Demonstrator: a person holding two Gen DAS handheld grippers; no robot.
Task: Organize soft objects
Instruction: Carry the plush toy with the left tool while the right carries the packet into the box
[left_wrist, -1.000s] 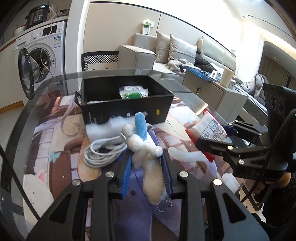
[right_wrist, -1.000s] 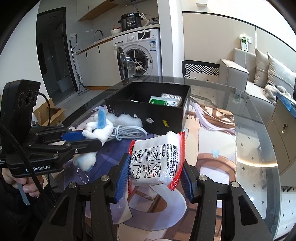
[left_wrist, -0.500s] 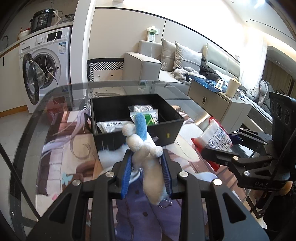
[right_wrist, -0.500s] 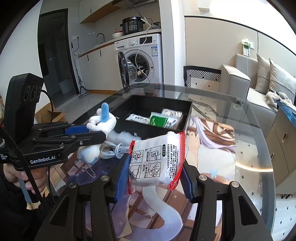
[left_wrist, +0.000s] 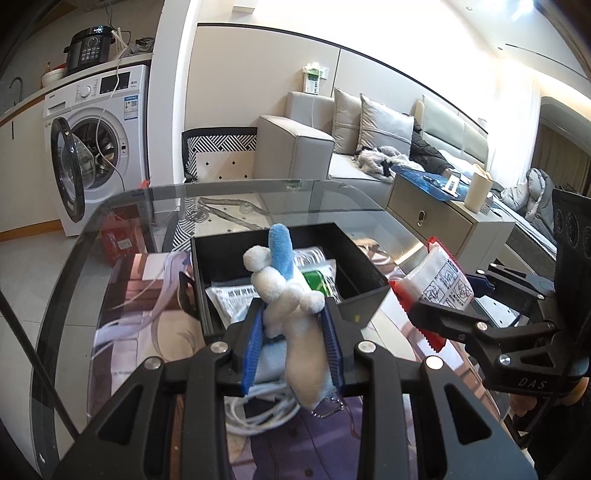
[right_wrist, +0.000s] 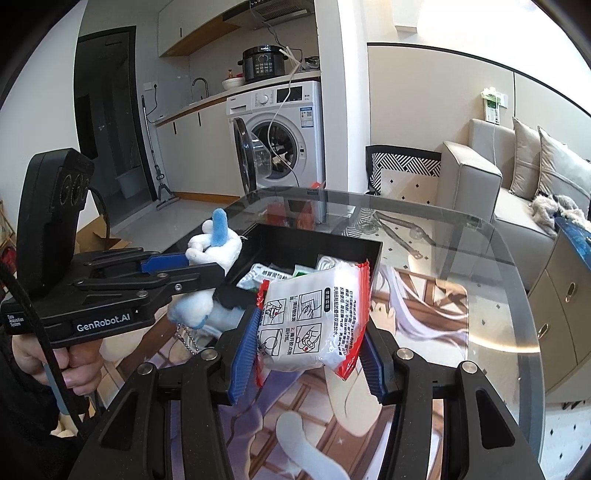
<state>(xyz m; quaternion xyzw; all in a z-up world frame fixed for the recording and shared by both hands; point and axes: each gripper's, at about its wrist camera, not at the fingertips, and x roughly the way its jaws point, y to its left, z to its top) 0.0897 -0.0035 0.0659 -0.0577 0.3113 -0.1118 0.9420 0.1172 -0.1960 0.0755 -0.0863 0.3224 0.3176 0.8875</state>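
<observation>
Plush toy (left_wrist: 291, 321) clamped between left jaws, wipes packet (right_wrist: 314, 314) between right jaws.

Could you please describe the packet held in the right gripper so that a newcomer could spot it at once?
Start at the black box on the glass table; just in front of it the right gripper clamps a white packet. Unlike the plush toy in the left gripper, it is crinkly plastic with red serrated edges and printed instruction pictures.
</observation>
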